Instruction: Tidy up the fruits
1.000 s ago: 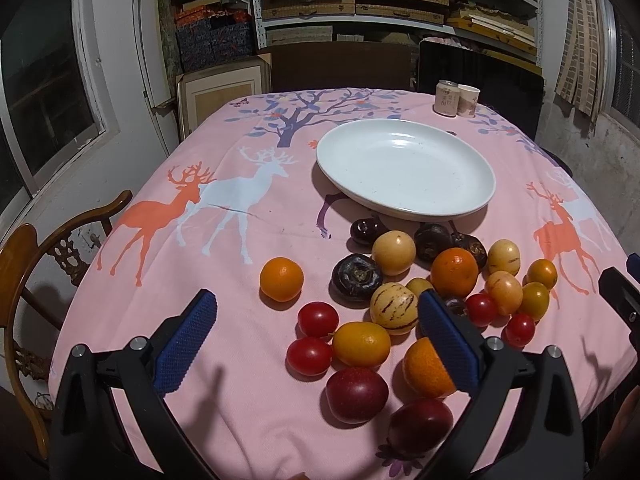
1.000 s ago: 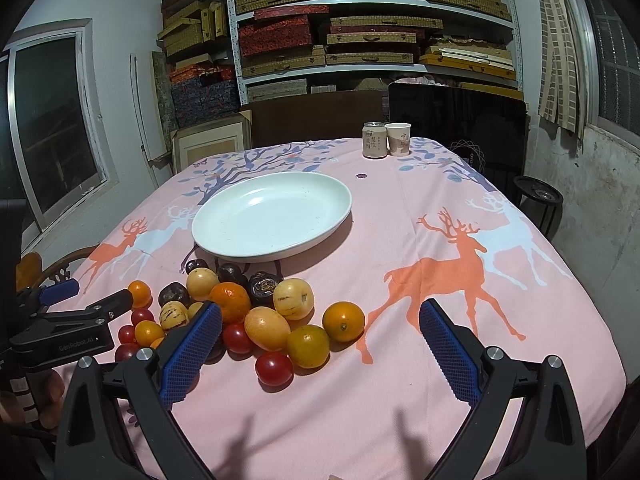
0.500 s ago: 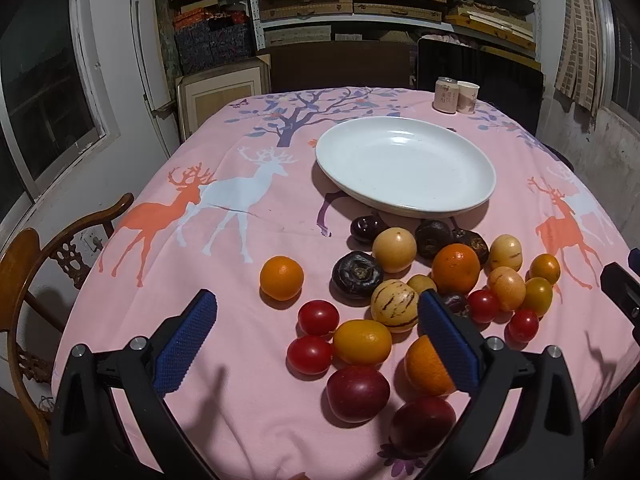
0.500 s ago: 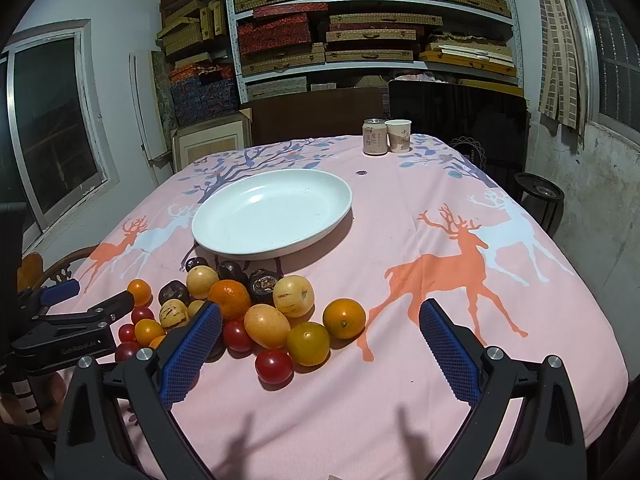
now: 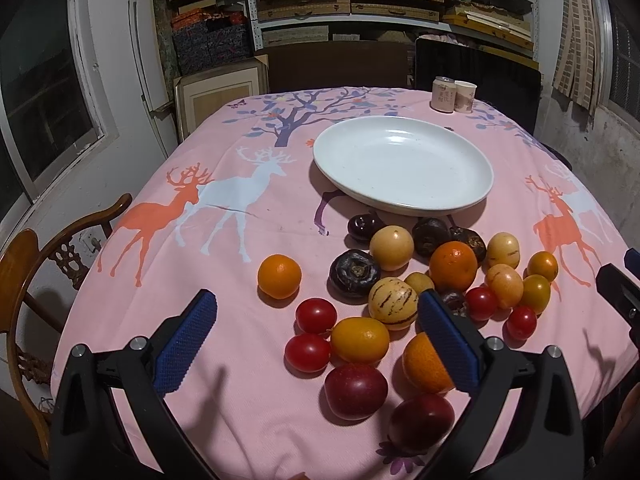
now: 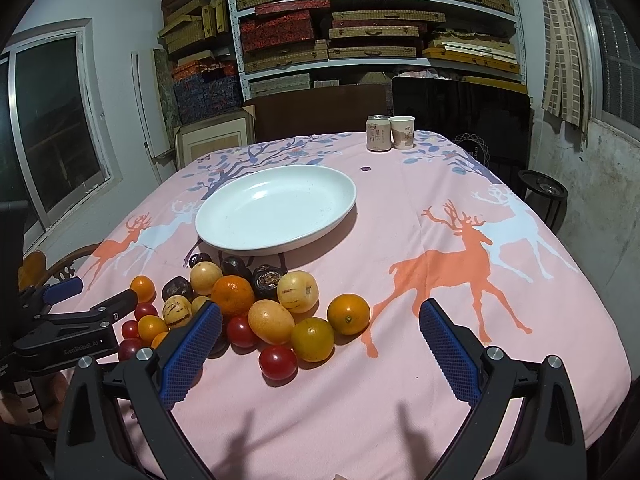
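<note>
Currently both my grippers hang above the near edge of the tabletop (image 5: pixel 248 420), which is covered by a pink cloth printed with deer and trees. My left gripper (image 5: pixel 316 340) has its fingers (image 5: pixel 186 344) spread wide, holding nothing; between them, in the left wrist view, lie two red tomatoes (image 5: pixel 316 314), a yellow-orange fruit (image 5: pixel 359 339) and a dark red plum (image 5: pixel 355 390). Its right finger partly covers an orange (image 5: pixel 422 362). My right gripper (image 6: pixel 320 348) is likewise spread wide and empty; its left finger overlaps the near edge of the fruit pile.

The fruit sits in a loose cluster on the cloth, just in front of the white plate (image 5: pixel 404 196), none of it on the plate. One orange (image 5: pixel 279 276) lies apart on the left of the cluster. Nearer the plate are dark purple fruits (image 5: pixel 354 272), a pale yellow round fruit (image 5: pixel 391 242), a large orange (image 5: pixel 454 266) and a striped yellow melon-like fruit (image 5: pixel 393 303). In the right wrist view an orange (image 6: pixel 348 314), a yellow fruit (image 6: pixel 312 339) and a red tomato (image 6: pixel 278 362) form the right end of the cluster.

At the far edge of the tabletop a can (image 6: pixel 378 133) and a paper cup (image 6: pixel 401 131) stand touching or nearly so. A wooden chair (image 5: pixel 44 256) stands at the left side. Shelves (image 6: pixel 376 28) of boxes fill the back wall.
</note>
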